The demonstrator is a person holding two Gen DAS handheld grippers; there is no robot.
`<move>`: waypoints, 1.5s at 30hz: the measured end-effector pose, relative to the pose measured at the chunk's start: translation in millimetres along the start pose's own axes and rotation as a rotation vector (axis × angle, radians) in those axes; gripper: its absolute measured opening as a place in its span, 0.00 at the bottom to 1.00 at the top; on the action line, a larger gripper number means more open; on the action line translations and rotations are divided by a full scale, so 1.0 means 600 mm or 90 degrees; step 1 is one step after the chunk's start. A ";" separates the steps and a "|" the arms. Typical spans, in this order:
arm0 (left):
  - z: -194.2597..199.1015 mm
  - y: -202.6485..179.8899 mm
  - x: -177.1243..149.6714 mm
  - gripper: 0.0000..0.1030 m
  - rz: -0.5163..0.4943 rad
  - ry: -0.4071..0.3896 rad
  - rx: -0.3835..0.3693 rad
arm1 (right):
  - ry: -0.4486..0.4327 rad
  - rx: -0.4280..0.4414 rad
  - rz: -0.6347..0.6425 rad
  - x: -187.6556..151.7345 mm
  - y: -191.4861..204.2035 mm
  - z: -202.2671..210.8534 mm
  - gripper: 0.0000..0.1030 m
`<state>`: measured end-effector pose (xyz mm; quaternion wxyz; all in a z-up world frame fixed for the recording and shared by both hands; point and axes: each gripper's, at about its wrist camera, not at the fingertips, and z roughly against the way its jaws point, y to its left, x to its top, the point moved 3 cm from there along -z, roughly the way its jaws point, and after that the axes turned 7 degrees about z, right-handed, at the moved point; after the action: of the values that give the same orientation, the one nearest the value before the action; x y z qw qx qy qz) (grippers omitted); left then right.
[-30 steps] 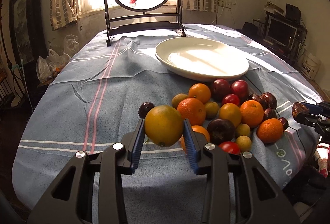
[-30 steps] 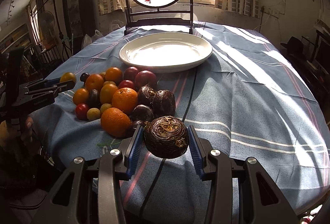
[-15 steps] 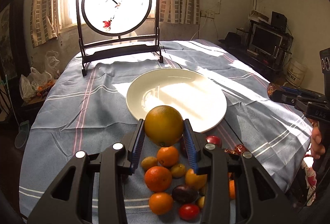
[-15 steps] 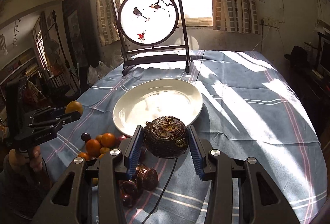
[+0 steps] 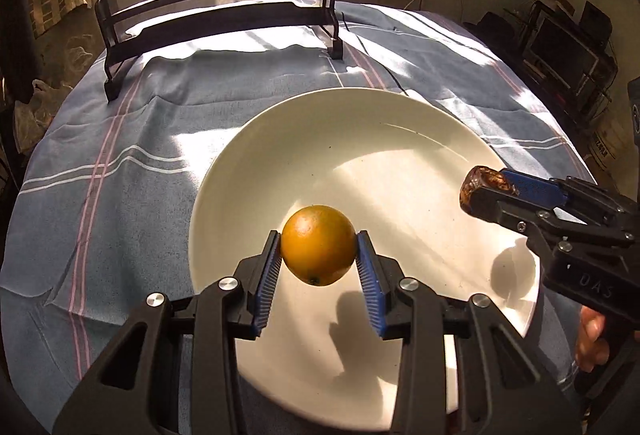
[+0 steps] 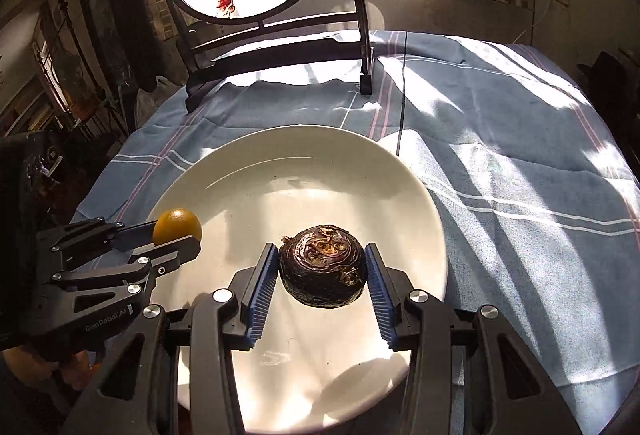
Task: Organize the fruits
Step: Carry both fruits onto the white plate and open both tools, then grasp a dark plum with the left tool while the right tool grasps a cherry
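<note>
My left gripper is shut on an orange and holds it above the near left part of the white plate. My right gripper is shut on a dark purple wrinkled fruit and holds it above the plate, toward its right. The right gripper also shows in the left wrist view over the plate's right rim, with the dark fruit in it. The left gripper shows in the right wrist view with the orange. The plate holds no fruit.
A dark wooden stand with a round painted screen stands at the far side of the table. The blue striped tablecloth covers the table. The fruit pile is out of view below the cameras.
Both grippers have moved forward and down from the fruit pile over the plate, each still holding its fruit. The pile has dropped out of view.
</note>
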<state>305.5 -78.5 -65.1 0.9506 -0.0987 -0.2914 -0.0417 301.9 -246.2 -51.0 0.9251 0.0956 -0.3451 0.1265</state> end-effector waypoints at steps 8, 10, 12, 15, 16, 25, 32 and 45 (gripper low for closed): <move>0.147 0.056 -0.037 0.75 0.031 -0.112 0.002 | -0.073 0.010 0.020 -0.059 0.023 0.127 0.56; 0.176 0.068 -0.077 0.77 0.010 -0.116 0.016 | -0.071 0.009 0.036 -0.102 0.033 0.155 0.56; 0.196 0.079 -0.128 0.77 -0.018 -0.108 0.026 | -0.071 0.008 0.051 -0.149 0.046 0.181 0.56; 0.216 0.105 -0.198 0.77 -0.030 -0.095 0.037 | -0.076 0.010 0.071 -0.219 0.068 0.213 0.57; 0.218 0.115 -0.218 0.77 -0.029 -0.087 0.035 | -0.079 0.009 0.073 -0.241 0.073 0.220 0.57; 0.169 0.150 -0.267 0.54 -0.030 -0.038 0.061 | -0.078 -0.009 0.091 -0.336 0.121 0.252 0.57; 0.124 0.137 -0.243 0.25 -0.035 -0.014 0.046 | -0.075 -0.015 0.106 -0.355 0.125 0.263 0.57; 0.229 0.103 -0.301 0.25 -0.041 -0.080 -0.001 | -0.051 0.051 0.127 -0.353 0.159 0.211 0.45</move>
<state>89.6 15.0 -65.6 0.9284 -0.0927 -0.3536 -0.0660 41.0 -224.9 -88.9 0.8890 0.1026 -0.3841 0.2274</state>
